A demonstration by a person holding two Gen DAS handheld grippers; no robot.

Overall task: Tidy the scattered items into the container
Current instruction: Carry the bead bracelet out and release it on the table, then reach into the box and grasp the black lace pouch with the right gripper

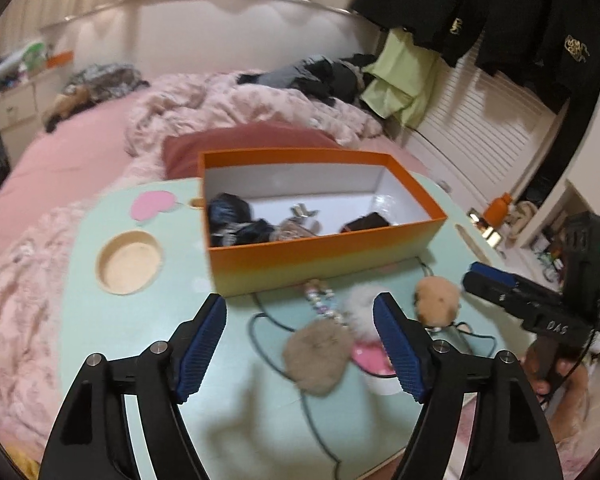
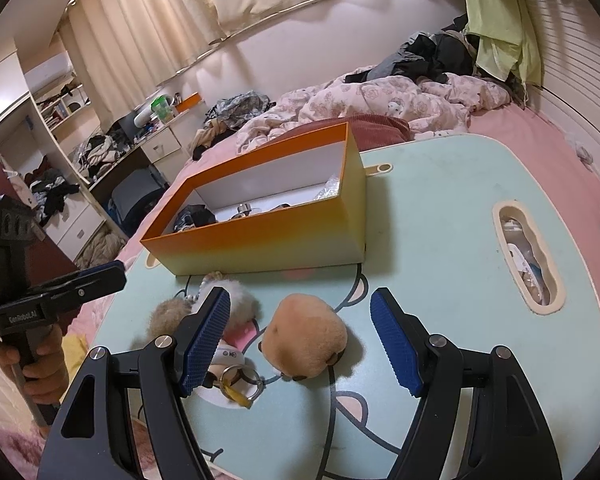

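Nearest us, our left gripper (image 1: 300,344) stands wide, its 2 ribbed blue pads (image 1: 204,344) clear of everything, with a grey-brown fluffy pom-pom (image 1: 316,356) lying between them on the table. Our right gripper (image 2: 300,340) is equally wide and grips nothing; a rounded tan plush toy (image 2: 306,338) sits on the table in its gap, closer to the pad at 9 o'clock. Under that pad lies a metal key ring (image 2: 242,378) with a yellow tag, and just beyond it a white fluffy charm (image 2: 240,300) with a pink base, beside the grey-brown one.

The mint-green table (image 2: 440,240) is smooth and round-edged, printed with a cartoon outline. A beaded strand (image 1: 320,300) runs from the pom-poms toward 12 o'clock, ending at the orange cardboard box (image 1: 324,256). This container is rectangular, white inside, its outer wall fading to yellow, and it already holds dark cloth-like items and something metallic. At 3 o'clock in the right wrist view the tabletop is bare up to an oval cut-out slot (image 2: 528,256); at 10 o'clock in the left wrist view sits a round recess (image 1: 130,262). Past the far edge a pink bed (image 1: 80,152) carries a rumpled quilt
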